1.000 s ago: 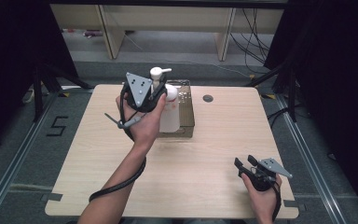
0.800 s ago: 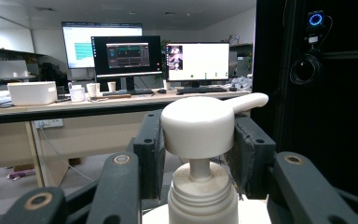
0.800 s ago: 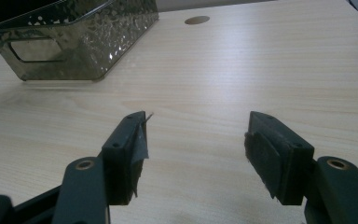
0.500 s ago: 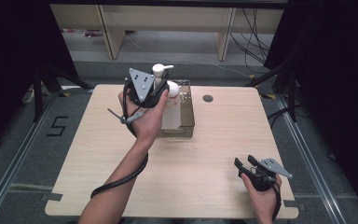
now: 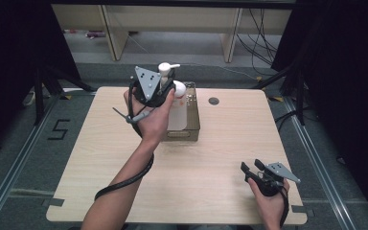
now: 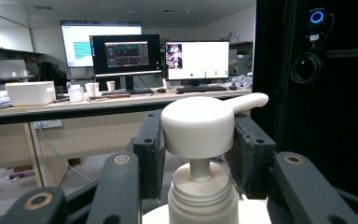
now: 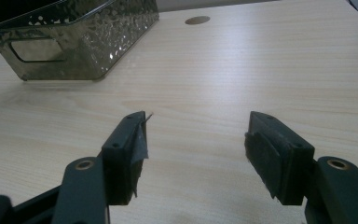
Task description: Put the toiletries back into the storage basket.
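the left gripper [image 6: 198, 149] has its two black pads pressed against the sides of a pump bottle [image 6: 200, 186], gripping the wide white pump head [image 6: 198, 125], whose spout points off toward two o'clock in the left gripper view. i'd say it is taken by the head because that is the handiest part sticking up, and the grip sits square so the bottle hangs straight. the bottle is white, with a ribbed collar under a thin stem. from the high view, the bottle [image 5: 167, 72] is held up over the far end of a shiny metal basket [image 5: 192, 125], which sits at about twelve o'clock from the table's middle. the right gripper [image 7: 196, 144], jaws wide apart with nothing between them, rests idle on the wooden table [image 5: 220, 158] near the five o'clock corner, likely kept out of the way.
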